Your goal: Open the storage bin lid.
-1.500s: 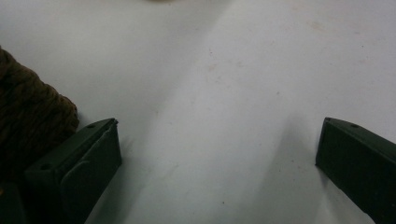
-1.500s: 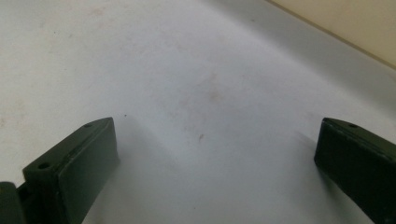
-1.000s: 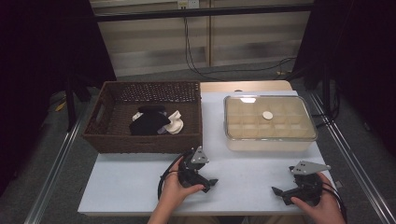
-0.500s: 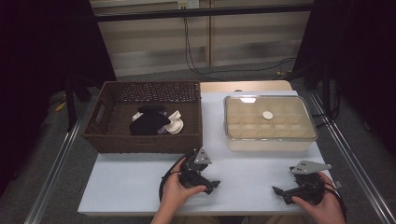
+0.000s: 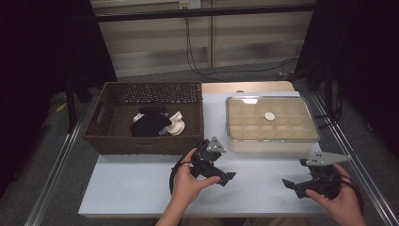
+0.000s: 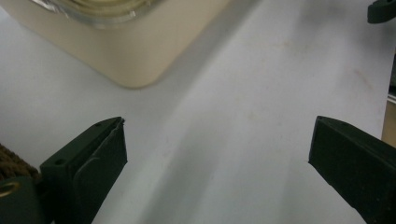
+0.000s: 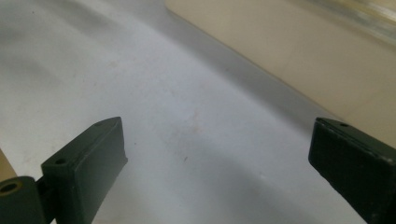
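**Both grippers being held wide open above the table**

The left gripper [image 5: 225, 178] is being held with jaws spread wide, gripping nothing, just at 7 o'clock of the lidded box [image 5: 271, 125]. The right gripper [image 5: 291, 184] is likewise being held wide open and empty, at 5 o'clock of the box. Both are being kept low over the white table [image 5: 136, 183].

The high view looks forward and down from above the person's side, taking in the whole surface [image 5: 141, 188], the basket [image 5: 117, 141] and the box [image 5: 282, 143]. Each claw view rides low and close over the surface, and all three share the box's near wall.
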